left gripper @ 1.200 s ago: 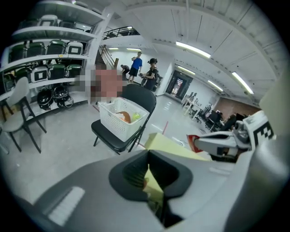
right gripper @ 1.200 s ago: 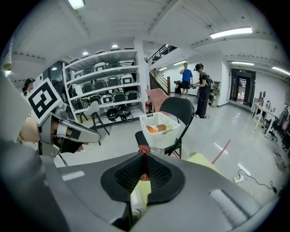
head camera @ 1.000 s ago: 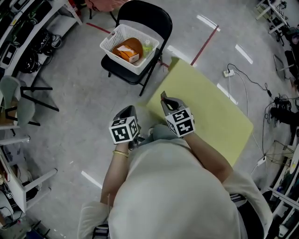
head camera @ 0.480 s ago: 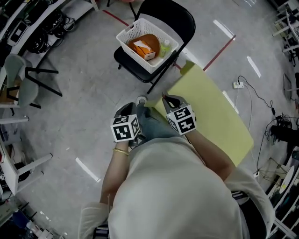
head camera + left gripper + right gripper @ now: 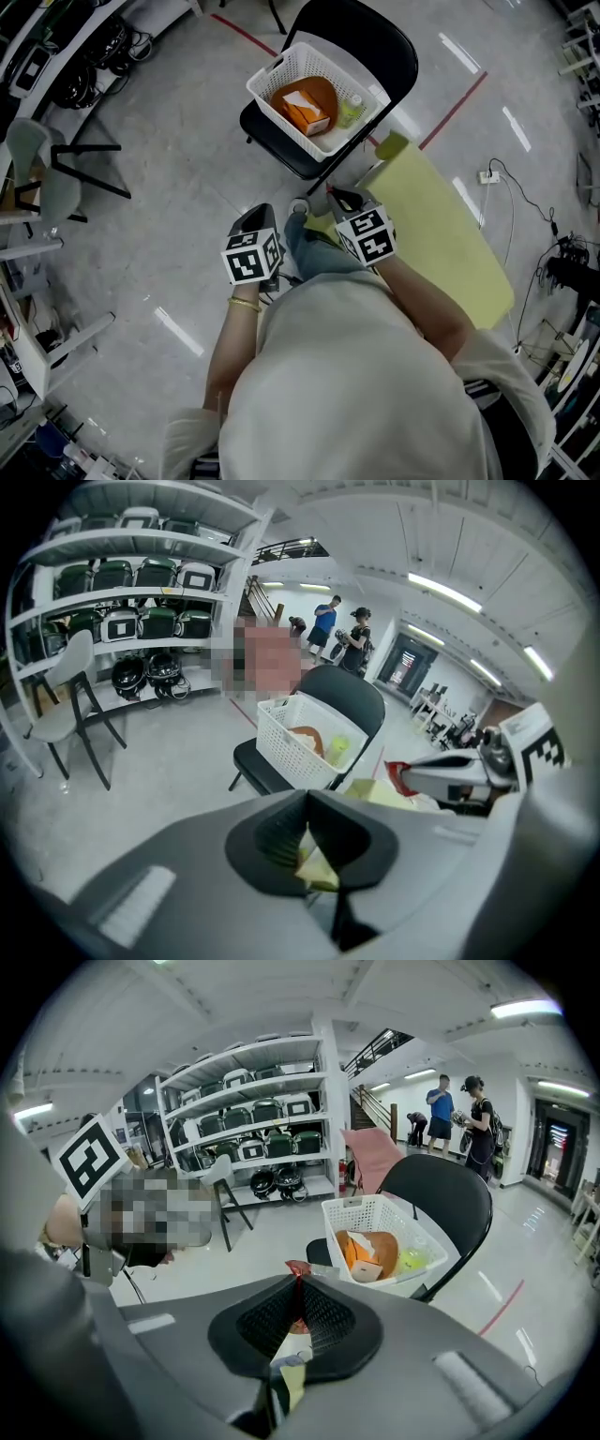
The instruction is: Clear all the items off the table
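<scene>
One yellowish scrap (image 5: 315, 869) pinched in left gripper (image 5: 307, 799) jaws, one packet (image 5: 289, 1354) in right gripper (image 5: 298, 1283) jaws.

A white lattice basket (image 5: 281, 122), an orange packet (image 5: 305, 98), a black chair (image 5: 375, 33), a pale yellow table (image 5: 441, 234).

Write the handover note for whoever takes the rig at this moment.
Left gripper: shut on a pale item.
Right gripper: shut on a packet.
Basket sits on the chair, holding an orange bag and a green bottle.
Table: nothing on the part in view.
Left to do, likely: drop both held things into the basket.
</scene>
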